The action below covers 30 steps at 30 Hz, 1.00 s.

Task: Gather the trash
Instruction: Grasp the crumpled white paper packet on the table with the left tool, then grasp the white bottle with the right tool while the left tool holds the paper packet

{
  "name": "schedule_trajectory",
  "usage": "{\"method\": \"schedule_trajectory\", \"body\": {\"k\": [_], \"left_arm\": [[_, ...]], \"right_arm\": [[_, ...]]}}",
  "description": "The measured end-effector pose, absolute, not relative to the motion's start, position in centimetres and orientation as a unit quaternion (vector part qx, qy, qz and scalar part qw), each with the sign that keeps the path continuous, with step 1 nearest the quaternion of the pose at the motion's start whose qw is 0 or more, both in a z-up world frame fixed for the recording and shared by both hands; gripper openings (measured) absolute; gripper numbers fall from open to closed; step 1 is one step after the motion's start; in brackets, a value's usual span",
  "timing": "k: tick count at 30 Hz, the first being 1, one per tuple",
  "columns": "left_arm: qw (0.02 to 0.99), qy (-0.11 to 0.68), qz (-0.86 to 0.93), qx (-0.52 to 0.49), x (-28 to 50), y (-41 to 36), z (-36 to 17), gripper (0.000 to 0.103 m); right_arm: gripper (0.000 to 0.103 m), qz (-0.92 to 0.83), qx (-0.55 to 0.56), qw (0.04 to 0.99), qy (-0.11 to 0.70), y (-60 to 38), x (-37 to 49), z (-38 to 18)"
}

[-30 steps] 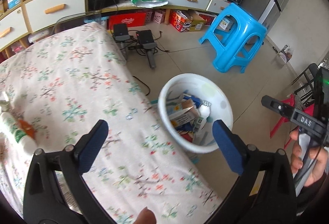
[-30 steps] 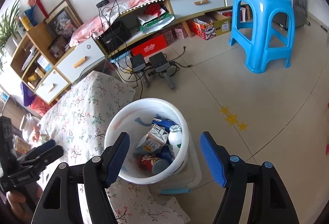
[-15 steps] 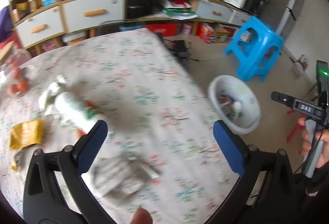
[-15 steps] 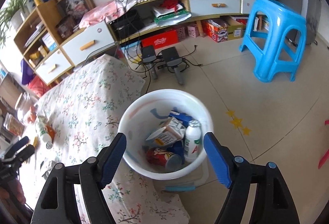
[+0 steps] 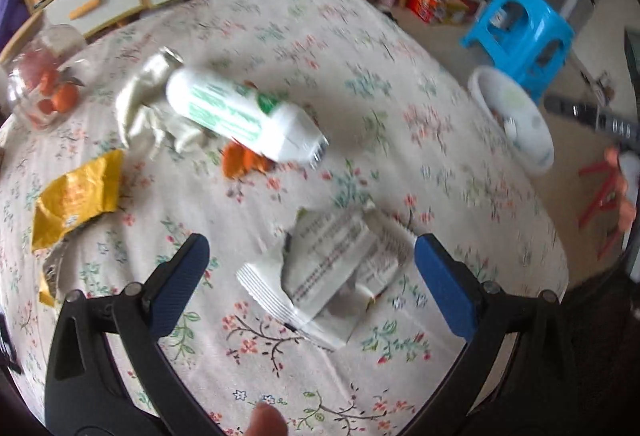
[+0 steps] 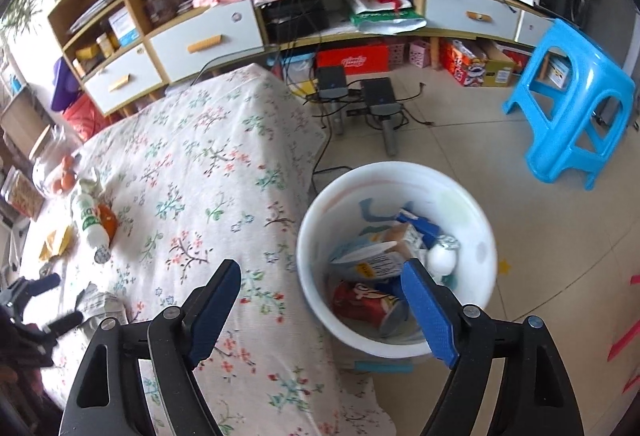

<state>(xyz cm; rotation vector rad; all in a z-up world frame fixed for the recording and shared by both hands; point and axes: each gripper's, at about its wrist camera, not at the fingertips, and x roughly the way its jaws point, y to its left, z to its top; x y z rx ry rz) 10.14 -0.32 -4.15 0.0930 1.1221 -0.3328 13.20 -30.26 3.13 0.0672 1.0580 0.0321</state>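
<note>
Trash lies scattered on the floral-cloth desk [image 5: 400, 123]: a crumpled white wrapper [image 5: 336, 268] sits between the spread fingers of the left tool [image 5: 312, 272], which is open and empty; beyond it lie a white-and-green bottle [image 5: 240, 115] on its side, with an orange scrap [image 5: 240, 161] touching it, a pale crumpled wrapper [image 5: 148, 107] behind it, and a yellow packet [image 5: 76, 199] to the left. The step in hand appears to be the pickup of the white wrapper. To do it well, the left tool should descend with the wrapper centred between its fingers, close on the raised bulk and not a loose flap, and avoid pinching the cloth, which would likely drag. The right tool [image 6: 320, 308], also open and empty, hangs over the desk edge beside the white bin [image 6: 486, 236]; the bin stands on the tiled floor against the cloth and already holds a can, cartons and a small bottle. A jar [image 5: 40, 75] of orange fruit stands at the desk's far-left edge. Beyond are a blue stool [image 6: 572, 103], low cabinets with drawers [image 6: 204, 39] and cluttered shelves.
</note>
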Motion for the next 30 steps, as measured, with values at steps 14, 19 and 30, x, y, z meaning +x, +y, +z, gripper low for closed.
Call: {"method": "schedule_trajectory", "body": {"k": [14, 19, 30], "left_arm": [[0.806, 0.558, -0.196, 0.027, 9.1, 1.1, -6.2, 0.053], [0.815, 0.542, -0.203, 0.033, 8.4, 1.1, -5.3, 0.049], [0.859, 0.492, -0.120, -0.077, 8.6, 8.8, -1.9, 0.048]], "right_arm": [[0.084, 0.036, 0.015, 0.858, 0.512, -26.2, 14.9, 2.4], [0.084, 0.052, 0.003, 0.857, 0.513, -23.7, 15.5, 2.2], [0.084, 0.098, -0.019, 0.851, 0.516, -16.7, 16.9, 1.5]]}}
